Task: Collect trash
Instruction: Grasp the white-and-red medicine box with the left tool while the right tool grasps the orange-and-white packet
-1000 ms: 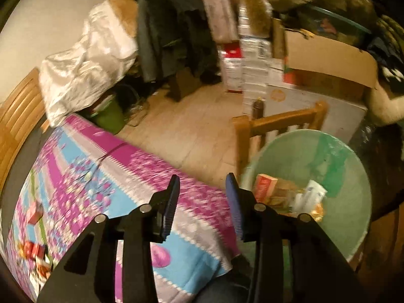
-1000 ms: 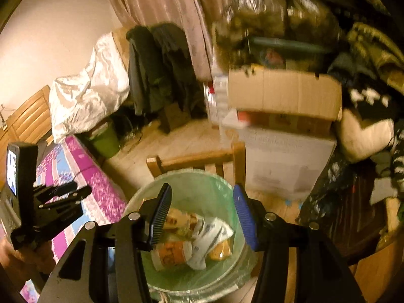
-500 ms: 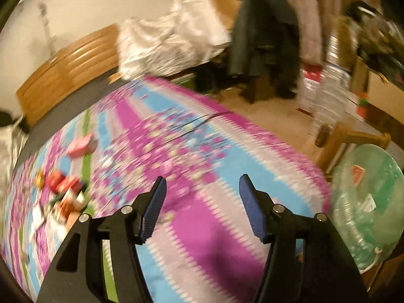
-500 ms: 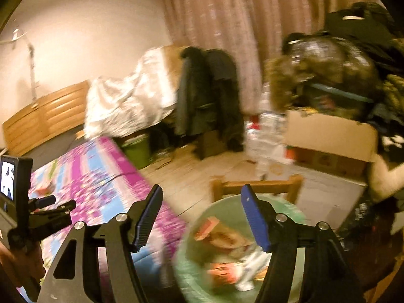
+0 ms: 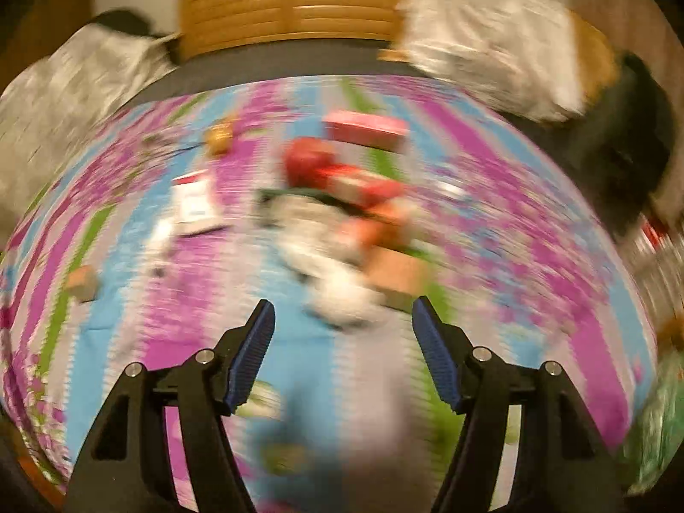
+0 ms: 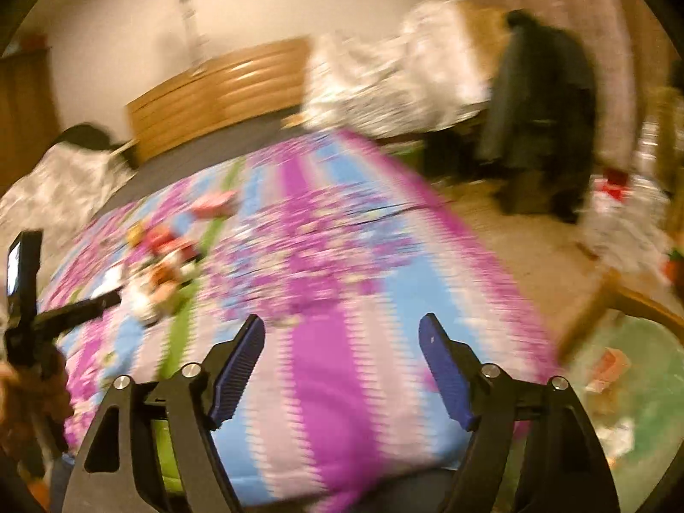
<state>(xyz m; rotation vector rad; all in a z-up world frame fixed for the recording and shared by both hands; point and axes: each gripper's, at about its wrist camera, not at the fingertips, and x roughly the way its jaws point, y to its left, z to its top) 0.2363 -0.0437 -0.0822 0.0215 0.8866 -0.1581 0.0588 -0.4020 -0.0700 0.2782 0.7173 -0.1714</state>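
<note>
Hovering empty, the left tongs (image 5: 342,320) are opening, nothing between them, just short of the trash pile (image 5: 342,222) on the bed (image 5: 534,213); blur hides what the pieces are. The right tongs (image 6: 342,335), also empty and opening, have free blanket ahead; the lined bin (image 6: 632,384) waits to their right, beyond the bed edge

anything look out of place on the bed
Yes: a blurred heap of trash, red and white wrappers and a pink box, lies scattered on the striped bedspread, odd for a bed. A few scraps lie apart to its left.
</note>
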